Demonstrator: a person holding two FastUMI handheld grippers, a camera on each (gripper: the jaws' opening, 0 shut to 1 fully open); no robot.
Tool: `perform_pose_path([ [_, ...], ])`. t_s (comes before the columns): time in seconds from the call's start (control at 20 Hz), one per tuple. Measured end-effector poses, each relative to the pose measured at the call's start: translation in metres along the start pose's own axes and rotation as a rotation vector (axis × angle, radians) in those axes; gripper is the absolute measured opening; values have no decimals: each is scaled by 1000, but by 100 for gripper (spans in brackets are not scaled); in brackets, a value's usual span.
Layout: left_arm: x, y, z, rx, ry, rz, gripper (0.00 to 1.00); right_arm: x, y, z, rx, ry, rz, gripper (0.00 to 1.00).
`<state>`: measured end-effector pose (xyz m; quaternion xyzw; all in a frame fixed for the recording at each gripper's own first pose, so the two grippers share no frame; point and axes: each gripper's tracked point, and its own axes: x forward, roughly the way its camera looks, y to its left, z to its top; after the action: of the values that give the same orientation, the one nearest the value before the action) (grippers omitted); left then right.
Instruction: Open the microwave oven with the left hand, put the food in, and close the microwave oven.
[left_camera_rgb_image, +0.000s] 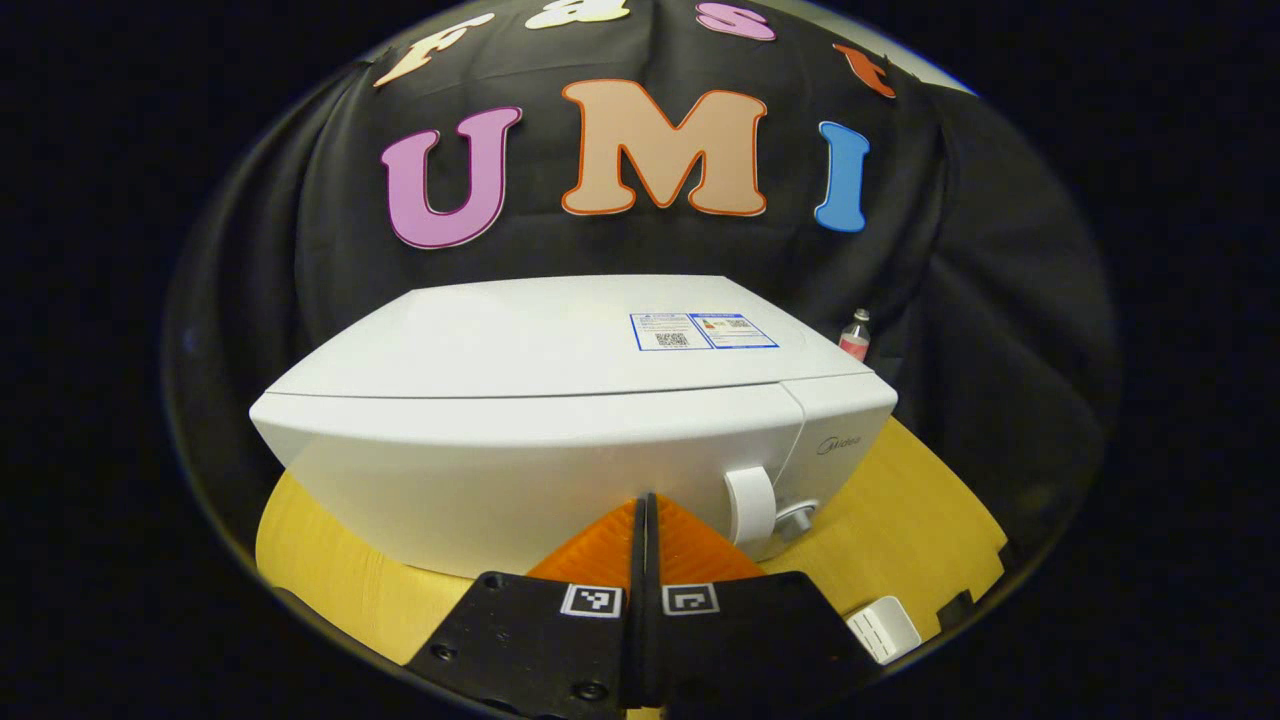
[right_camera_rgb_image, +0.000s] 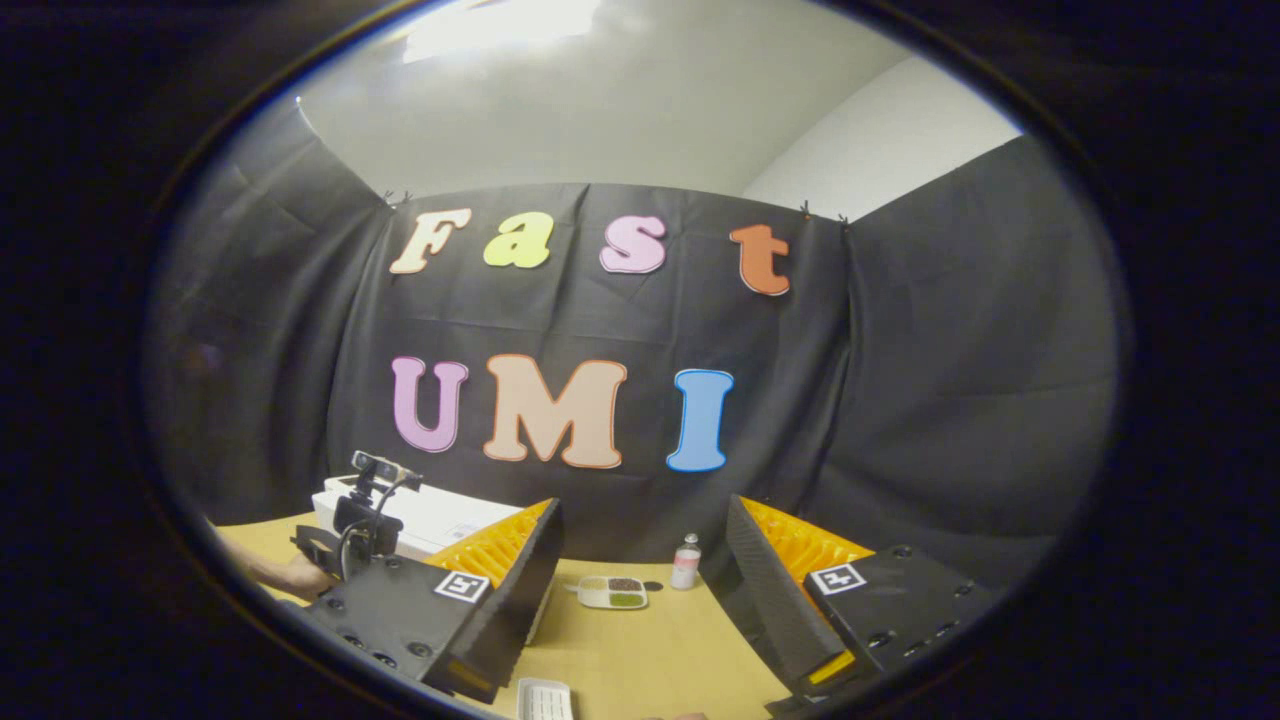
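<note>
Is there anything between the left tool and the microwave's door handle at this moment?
Nothing visible. In the left gripper view the left tool, fingers together, faces the front of the closed microwave oven, and its door handle sits just to the right of the tips with only bare white door and wooden table between them.
</note>
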<state>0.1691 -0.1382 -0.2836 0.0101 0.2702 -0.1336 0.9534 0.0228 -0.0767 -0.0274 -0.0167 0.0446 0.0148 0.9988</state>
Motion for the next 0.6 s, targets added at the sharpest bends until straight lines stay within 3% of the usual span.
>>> perform_pose_path([
  [0.2,-6,8,4,66,-13,33,1,-2,5,-1,4,9,9,92],
  [0.25,-14,13,16,83,-45,55,1,-1,6,-3,3,10,10,100],
  [0.3,-27,8,34,94,-109,34,1,-2,7,-4,6,12,12,92],
  [0.45,-74,-4,82,170,-260,1,1,3,13,-5,19,20,19,92],
  [0.6,-118,-6,108,149,-330,-21,1,13,24,-7,36,25,40,92],
])
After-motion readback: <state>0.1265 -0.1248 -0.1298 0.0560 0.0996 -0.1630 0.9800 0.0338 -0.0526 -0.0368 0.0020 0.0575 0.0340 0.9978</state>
